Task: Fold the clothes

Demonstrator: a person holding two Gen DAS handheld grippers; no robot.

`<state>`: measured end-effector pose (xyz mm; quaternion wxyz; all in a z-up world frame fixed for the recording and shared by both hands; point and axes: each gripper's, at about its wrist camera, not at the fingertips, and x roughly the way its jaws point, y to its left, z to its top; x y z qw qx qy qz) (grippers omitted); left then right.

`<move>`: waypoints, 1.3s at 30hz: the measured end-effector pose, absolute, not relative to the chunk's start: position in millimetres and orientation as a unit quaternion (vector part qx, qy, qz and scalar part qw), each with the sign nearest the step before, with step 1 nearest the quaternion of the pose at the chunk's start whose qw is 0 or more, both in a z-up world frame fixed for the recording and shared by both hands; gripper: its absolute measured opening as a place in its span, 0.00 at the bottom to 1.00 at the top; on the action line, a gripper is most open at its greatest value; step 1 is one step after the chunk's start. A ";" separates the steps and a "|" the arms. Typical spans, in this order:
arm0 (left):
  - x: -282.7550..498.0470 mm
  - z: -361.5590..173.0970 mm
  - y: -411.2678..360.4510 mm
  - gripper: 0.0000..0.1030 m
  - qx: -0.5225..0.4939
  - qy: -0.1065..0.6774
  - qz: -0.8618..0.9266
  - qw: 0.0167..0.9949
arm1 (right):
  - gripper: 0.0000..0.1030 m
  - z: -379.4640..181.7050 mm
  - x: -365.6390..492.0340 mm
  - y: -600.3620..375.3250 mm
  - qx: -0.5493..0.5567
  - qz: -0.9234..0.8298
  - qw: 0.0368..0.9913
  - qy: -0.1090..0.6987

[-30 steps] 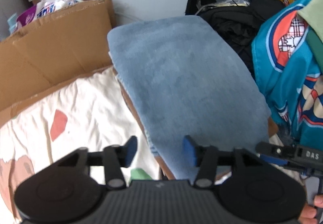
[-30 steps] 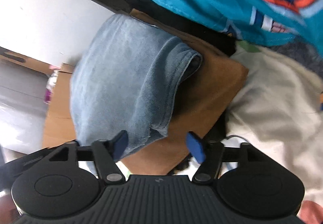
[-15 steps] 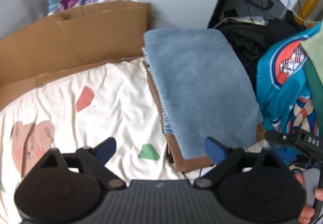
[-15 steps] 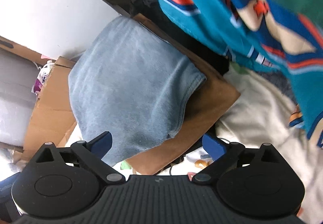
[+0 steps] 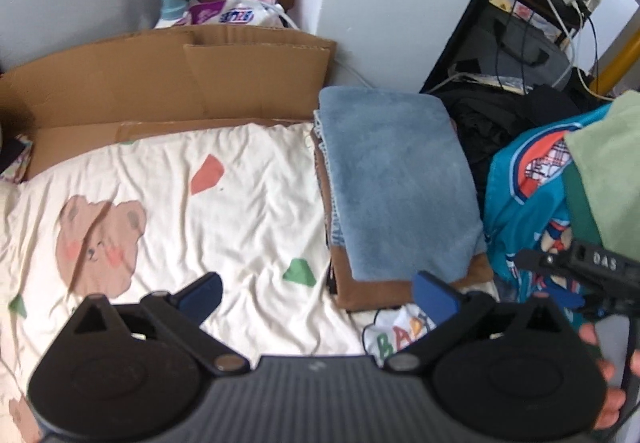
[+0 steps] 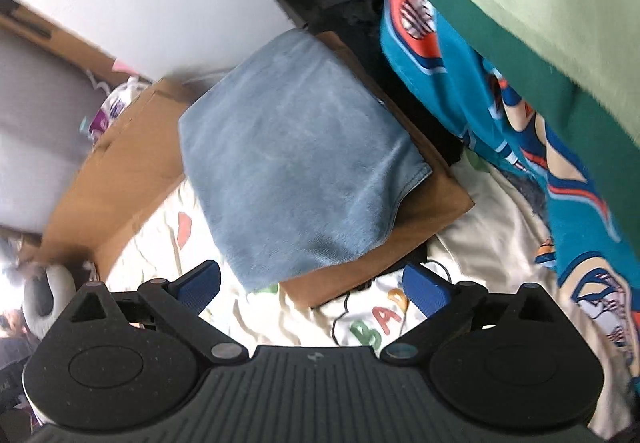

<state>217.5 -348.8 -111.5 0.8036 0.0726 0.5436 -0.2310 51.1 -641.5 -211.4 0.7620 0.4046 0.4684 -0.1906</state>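
Left gripper (image 5: 316,293): jaws spread wide, just opened further, nothing between the blue pads; it hangs above the bedsheet and the near edge of the folded pile.
Right gripper (image 6: 312,279): jaws spread wide with nothing between them; they have just been opening. It looks down on the same pile from the other side.
Blue garment (image 5: 396,183): folded into a neat rectangle, lying on top of the pile, free of both grippers.
Brown garment (image 5: 372,293): folded flat beneath the blue one, its edge showing along the near and left sides.
Bedsheet (image 5: 248,211): cream, wrinkled, printed with a bear and coloured shapes; the pile rests on its right part.
Teal printed garment (image 5: 524,211): unfolded, heaped just right of the pile, with a dark green and a light green cloth (image 5: 608,171) above it.
Cardboard (image 5: 168,83): a flattened sheet standing along the far edge of the bedsheet, against the wall.
Black clothing (image 5: 492,119): a loose heap behind the pile, to the right.
Person's fingers (image 5: 608,399): visible at the right edge of the left wrist view, around the other gripper's handle.
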 end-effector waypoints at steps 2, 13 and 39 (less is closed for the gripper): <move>211.0 -102.4 -338.5 0.99 0.072 0.544 -0.226 0.805 | 0.98 -201.6 52.5 -637.6 0.398 -0.192 0.759 0.479; 187.7 -61.0 -265.3 0.99 0.041 0.547 -0.168 0.819 | 0.98 -164.4 54.4 -616.5 0.365 -0.178 0.758 0.510; 95.7 44.3 -31.9 0.99 -0.032 0.531 -0.025 0.847 | 0.98 -45.6 54.3 -481.2 0.255 -0.135 0.794 0.535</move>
